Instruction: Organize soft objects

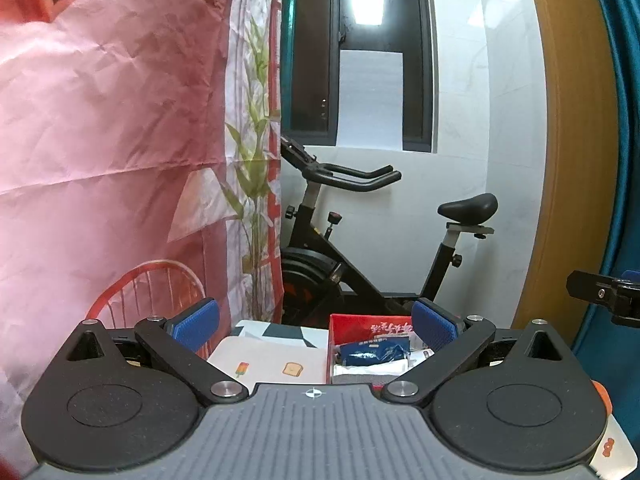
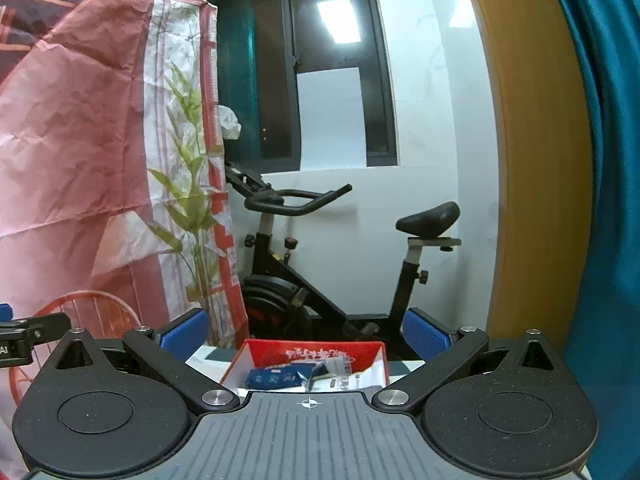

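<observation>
A red box (image 1: 370, 330) holds a blue packet (image 1: 376, 352) and white soft items; it sits on a table low in the left wrist view, right of a white cloth (image 1: 272, 364) with small food prints. My left gripper (image 1: 314, 326) is open and empty, held above them. In the right wrist view the red box (image 2: 316, 354) with the blue packet (image 2: 276, 378) lies below my right gripper (image 2: 306, 334), which is open and empty. Part of the right gripper (image 1: 604, 294) shows at the left wrist view's right edge.
A black exercise bike (image 2: 320, 264) stands behind the table against a white wall. A pink and red printed curtain (image 1: 120, 140) hangs on the left. A wooden door frame (image 2: 532, 160) and a teal curtain (image 2: 608, 200) are on the right.
</observation>
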